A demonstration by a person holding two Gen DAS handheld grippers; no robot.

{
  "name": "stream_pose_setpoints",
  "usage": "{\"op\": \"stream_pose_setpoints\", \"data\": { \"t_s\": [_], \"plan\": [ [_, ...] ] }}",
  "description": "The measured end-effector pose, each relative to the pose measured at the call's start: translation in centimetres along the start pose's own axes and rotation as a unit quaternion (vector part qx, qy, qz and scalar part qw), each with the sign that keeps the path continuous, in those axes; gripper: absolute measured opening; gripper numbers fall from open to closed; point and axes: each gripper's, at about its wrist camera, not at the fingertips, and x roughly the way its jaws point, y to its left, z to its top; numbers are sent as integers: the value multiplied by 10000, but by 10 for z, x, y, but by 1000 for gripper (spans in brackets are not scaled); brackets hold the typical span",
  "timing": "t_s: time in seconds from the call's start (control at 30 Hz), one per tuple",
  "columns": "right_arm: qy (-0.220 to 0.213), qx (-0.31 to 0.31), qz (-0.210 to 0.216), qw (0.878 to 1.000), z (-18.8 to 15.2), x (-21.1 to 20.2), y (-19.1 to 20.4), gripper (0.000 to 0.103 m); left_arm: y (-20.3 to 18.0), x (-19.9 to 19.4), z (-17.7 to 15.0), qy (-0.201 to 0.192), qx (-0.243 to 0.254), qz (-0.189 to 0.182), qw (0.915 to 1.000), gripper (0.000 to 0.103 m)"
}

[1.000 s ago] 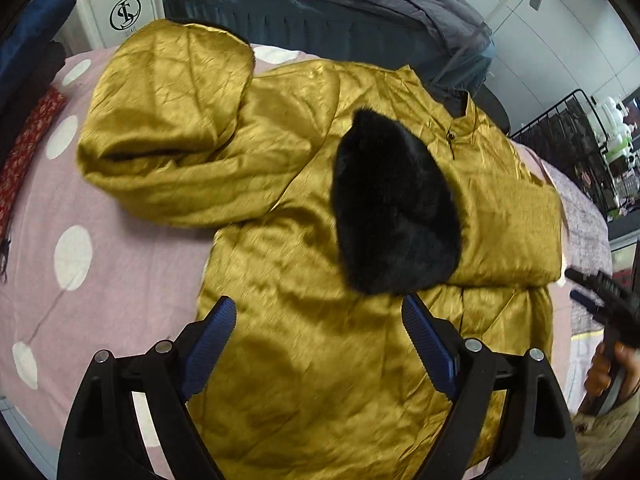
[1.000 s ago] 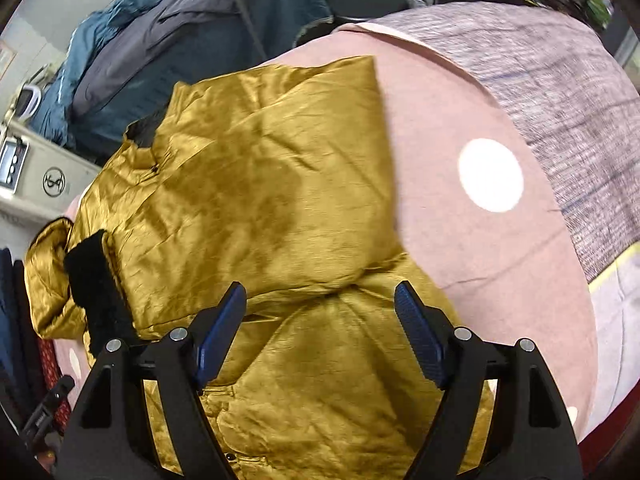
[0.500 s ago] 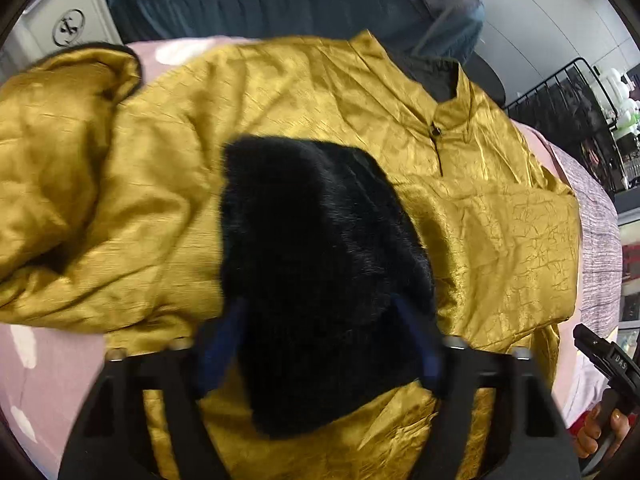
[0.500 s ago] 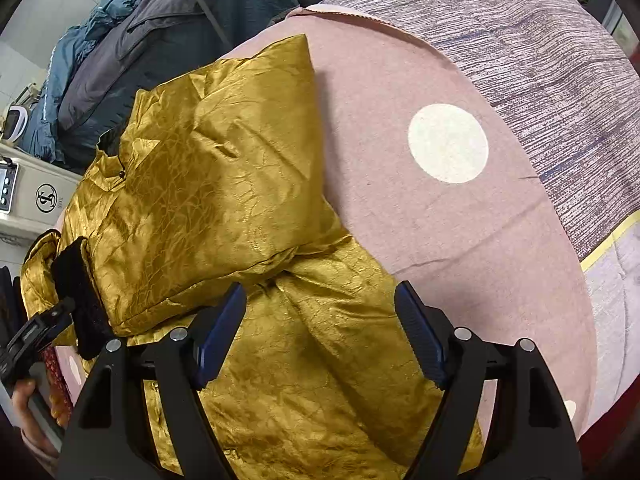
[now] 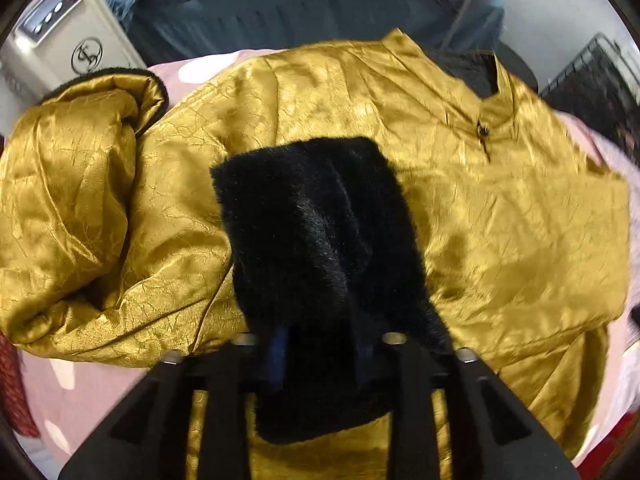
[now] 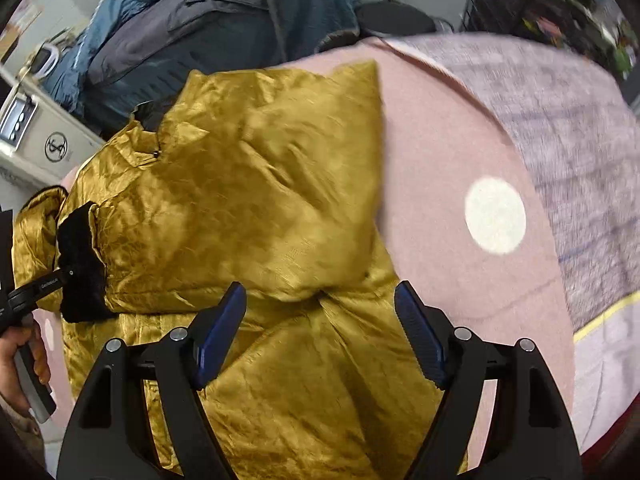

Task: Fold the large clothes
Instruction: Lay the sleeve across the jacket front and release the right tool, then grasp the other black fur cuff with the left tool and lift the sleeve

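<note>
A golden satin jacket (image 5: 500, 220) lies spread on the bed, its right sleeve folded across the front (image 6: 260, 200). A black fur-lined flap (image 5: 320, 240) is turned up on its chest. My left gripper (image 5: 320, 356) has come down on this flap. Its jaws are closing, and the blue pads pinch the fur between them. In the right wrist view that same black fur flap (image 6: 82, 264) sits at the far left with the left gripper (image 6: 60, 276) on it. My right gripper (image 6: 320, 292) hangs open over the jacket's lower half, holding nothing.
A pink bedspread with white dots (image 6: 440, 200) lies under the jacket, a grey-lilac blanket (image 6: 560, 120) to its right. Dark coats (image 5: 300, 12) pile up behind the bed, beside a white appliance (image 5: 68, 40) and a black wire rack (image 5: 592, 80). A person's hand (image 6: 16, 360) holds the left gripper's handle.
The left gripper dropped toward the jacket onto the black fur flap, and its jaws narrowed from wide open to pinching the fur. The right gripper stayed open and shifted slightly over the jacket.
</note>
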Motion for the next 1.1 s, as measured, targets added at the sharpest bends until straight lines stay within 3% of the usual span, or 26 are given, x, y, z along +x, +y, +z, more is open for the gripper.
{"op": "stream_pose_setpoints", "data": {
  "t_s": [0.1, 0.2, 0.3, 0.5, 0.57, 0.67, 0.8, 0.93, 1.1],
  "plan": [
    [-171, -797, -125, 9966, 8, 3, 36, 76, 5, 0, -7, -15, -240, 12, 9997, 70],
    [-35, -1491, -347, 9882, 11, 25, 66, 76, 24, -8, -19, 65, -788, -275, 9965, 77],
    [309, -1785, -589, 9817, 10, 53, 80, 76, 43, -22, -40, -94, -1149, -433, 9924, 86],
    [850, -1893, -939, 9737, 2, 104, 90, 85, 46, -18, -64, 2, -1199, -428, 9919, 86],
    [712, -1911, -1280, 9706, 1, 109, 93, 98, 46, -13, -65, 3, -1134, -389, 9928, 88],
    [652, -1699, -1186, 9761, 1, 111, 88, 98, 49, -5, -66, 206, -1094, -331, 9932, 90],
    [703, -1787, -1220, 9738, 5, 102, 85, 98, 49, -18, -64, 11, -1089, -361, 9934, 90],
    [535, -1368, -889, 9851, 11, 72, 78, 98, 58, -45, -69, -293, -834, -250, 9958, 90],
    [567, -937, -369, 9933, 9, 40, 71, 98, 79, -75, -73, -611, -975, -295, 9929, 90]
  ]
}}
